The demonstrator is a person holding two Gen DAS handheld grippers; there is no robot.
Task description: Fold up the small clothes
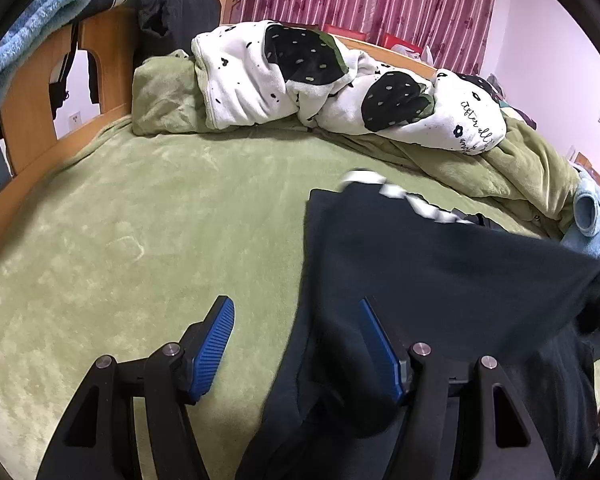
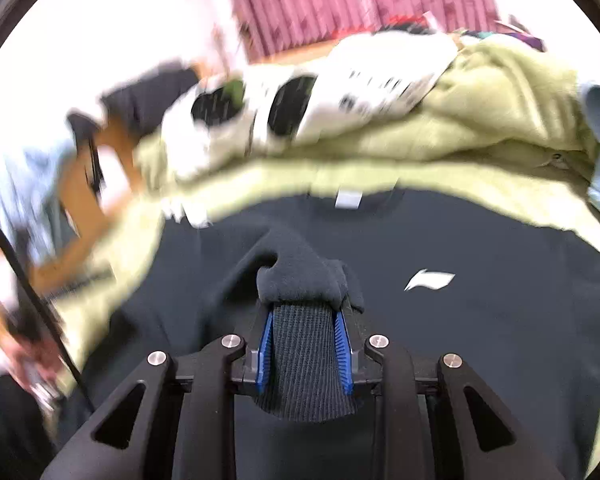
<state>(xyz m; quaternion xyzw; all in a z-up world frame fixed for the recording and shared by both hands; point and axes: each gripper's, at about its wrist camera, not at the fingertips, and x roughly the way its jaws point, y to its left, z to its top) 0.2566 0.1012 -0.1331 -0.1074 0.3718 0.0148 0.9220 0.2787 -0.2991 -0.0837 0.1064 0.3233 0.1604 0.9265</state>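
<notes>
Ribbed cuff of the dark sweatshirt [image 2: 440, 240] is clamped in the right tool [image 2: 306, 320], body spread on the bed ahead, left tool [image 1: 296, 344] spread apart and empty, so the sleeve should probably be carried flat across, kept taut.

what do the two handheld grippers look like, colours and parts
Both match: the left gripper and right gripper have matte black linkage arms with triangular cut-outs, round silver pivot pins at the joints, and flat fingers faced with ribbed blue pads. No cables, markings or sleeves show on them.
</notes>
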